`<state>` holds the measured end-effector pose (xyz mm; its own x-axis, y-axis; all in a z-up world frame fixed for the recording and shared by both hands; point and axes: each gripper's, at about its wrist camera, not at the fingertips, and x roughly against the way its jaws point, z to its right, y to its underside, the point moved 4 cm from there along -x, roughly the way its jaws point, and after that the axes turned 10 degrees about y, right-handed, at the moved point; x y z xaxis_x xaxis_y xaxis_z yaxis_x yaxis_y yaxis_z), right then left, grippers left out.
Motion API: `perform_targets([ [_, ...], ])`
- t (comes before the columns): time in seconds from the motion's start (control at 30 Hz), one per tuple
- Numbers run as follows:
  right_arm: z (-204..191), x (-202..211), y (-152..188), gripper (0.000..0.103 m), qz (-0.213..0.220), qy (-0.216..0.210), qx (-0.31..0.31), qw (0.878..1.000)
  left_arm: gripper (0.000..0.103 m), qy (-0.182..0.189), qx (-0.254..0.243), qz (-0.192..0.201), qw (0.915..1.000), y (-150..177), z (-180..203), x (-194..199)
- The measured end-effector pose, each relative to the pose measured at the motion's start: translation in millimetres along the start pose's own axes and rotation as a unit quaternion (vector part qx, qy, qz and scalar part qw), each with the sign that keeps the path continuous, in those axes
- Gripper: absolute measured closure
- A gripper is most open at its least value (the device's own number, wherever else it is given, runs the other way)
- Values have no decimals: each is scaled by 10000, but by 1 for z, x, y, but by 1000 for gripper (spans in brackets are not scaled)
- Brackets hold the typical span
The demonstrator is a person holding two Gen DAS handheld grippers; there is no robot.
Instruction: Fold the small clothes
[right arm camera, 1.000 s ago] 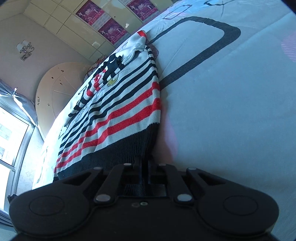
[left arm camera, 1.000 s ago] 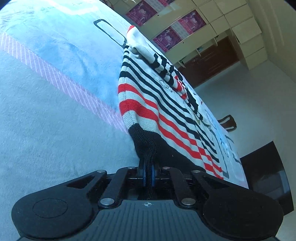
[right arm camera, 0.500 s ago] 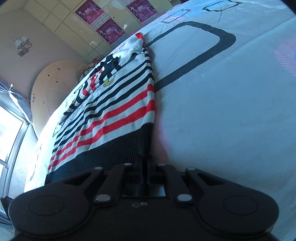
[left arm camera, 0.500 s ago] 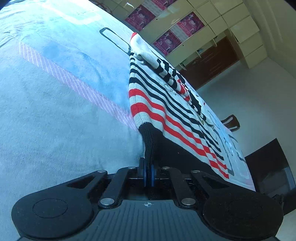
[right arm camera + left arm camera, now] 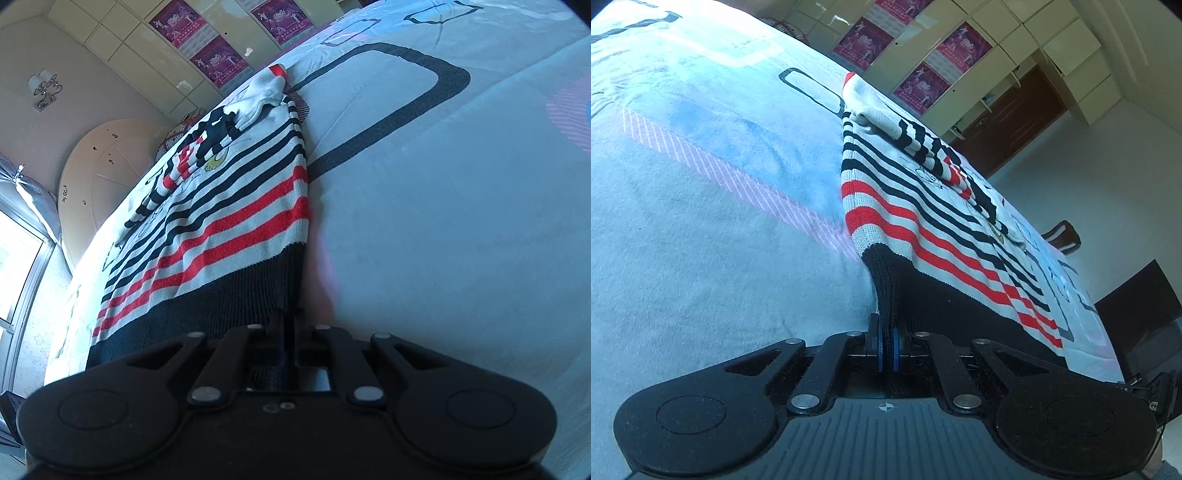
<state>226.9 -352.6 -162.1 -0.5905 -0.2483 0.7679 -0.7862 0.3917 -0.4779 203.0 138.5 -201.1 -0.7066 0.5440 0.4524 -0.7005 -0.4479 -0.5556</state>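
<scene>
A small knitted sweater [image 5: 916, 206] with white, black and red stripes and a black ribbed hem lies stretched on the bed sheet [image 5: 701, 221]. Its sleeves are folded across the chest. My left gripper [image 5: 886, 332] is shut on the hem's left corner, the knit pinched between the blue pads. In the right wrist view the same sweater [image 5: 236, 206] runs away from me, and my right gripper [image 5: 290, 321] is shut on the hem's right corner. The hem hangs taut between the two grippers, slightly lifted off the sheet.
The pale blue sheet [image 5: 461, 221] carries black rounded-rectangle outlines and pink striped patches. A rounded headboard [image 5: 110, 155] and a bright window stand at the left of the right wrist view. Cupboards with posters [image 5: 923, 51], a wooden door and a chair lie beyond the bed.
The view from the left gripper has rolled a little and the sweater looks flatter and more stretched along the bed. Both grippers keep their hold on the hem.
</scene>
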Motion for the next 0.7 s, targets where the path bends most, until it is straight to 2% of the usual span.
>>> perform_targets([
  [0.17,-12,9,-4,97,139,105,301,9994,99,-43,-254,26,9997,-6,11,6],
  [0.3,-27,24,-15,97,467,84,554,9973,99,67,-486,259,9985,-21,28,16],
  [0.53,-62,48,-59,97,1180,34,1012,9878,99,345,-732,917,9925,-78,55,23],
  [0.7,-80,54,-101,97,1522,-102,1181,9812,99,549,-575,1335,9879,-118,67,15],
])
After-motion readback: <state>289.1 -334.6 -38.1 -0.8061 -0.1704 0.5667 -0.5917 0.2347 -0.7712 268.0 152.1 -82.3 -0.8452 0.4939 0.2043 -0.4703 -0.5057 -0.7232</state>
